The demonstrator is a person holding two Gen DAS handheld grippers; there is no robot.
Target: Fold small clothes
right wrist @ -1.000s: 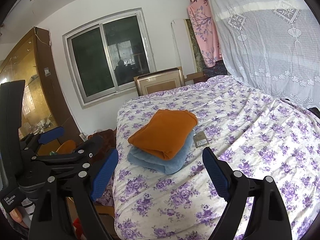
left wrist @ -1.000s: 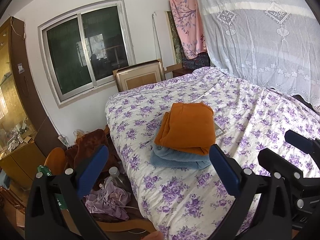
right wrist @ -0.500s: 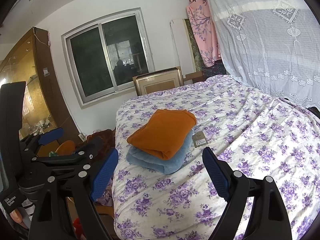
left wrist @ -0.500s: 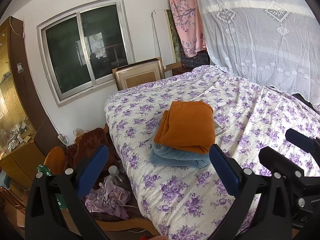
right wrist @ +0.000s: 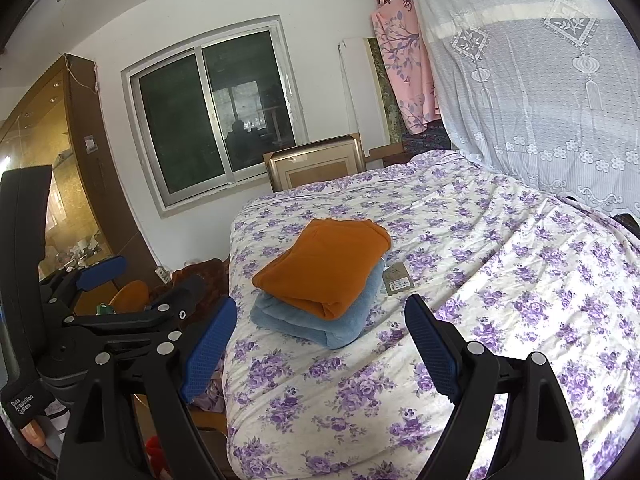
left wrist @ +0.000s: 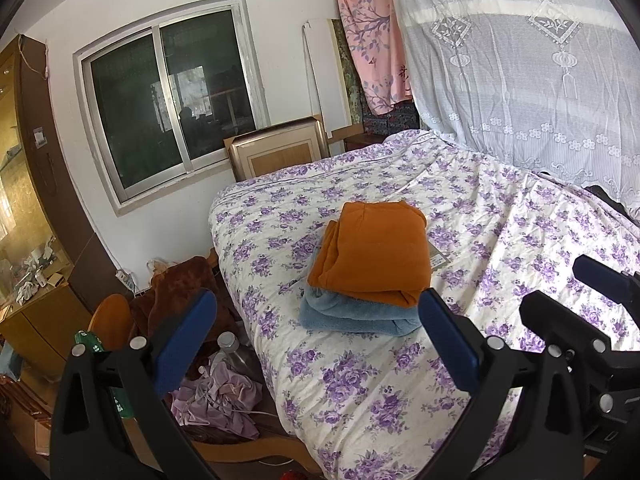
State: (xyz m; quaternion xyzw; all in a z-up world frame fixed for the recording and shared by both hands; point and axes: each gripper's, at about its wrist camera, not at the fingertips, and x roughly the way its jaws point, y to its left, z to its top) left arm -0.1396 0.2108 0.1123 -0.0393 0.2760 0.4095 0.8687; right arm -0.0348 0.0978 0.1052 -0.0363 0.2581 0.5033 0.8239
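Blue-padded left gripper (left wrist: pixel 316 336) and right gripper (right wrist: pixel 320 344) wide apart, angled down, empty

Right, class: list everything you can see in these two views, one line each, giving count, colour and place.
Orange folded garment: one, orange, on top of the stack on the bed.
Blue folded garment: one, light blue, under the orange one.
Tag: one, grey, beside the stack.
Bedspread: one, white with purple flowers, over the bed.
Window: one, dark panes, far wall.
Lace curtain: one, white, right of the bed.
Pink cloth: one, hanging in the corner.
Left gripper: black with blue pads, open, empty.
Right gripper: the same, open, empty.
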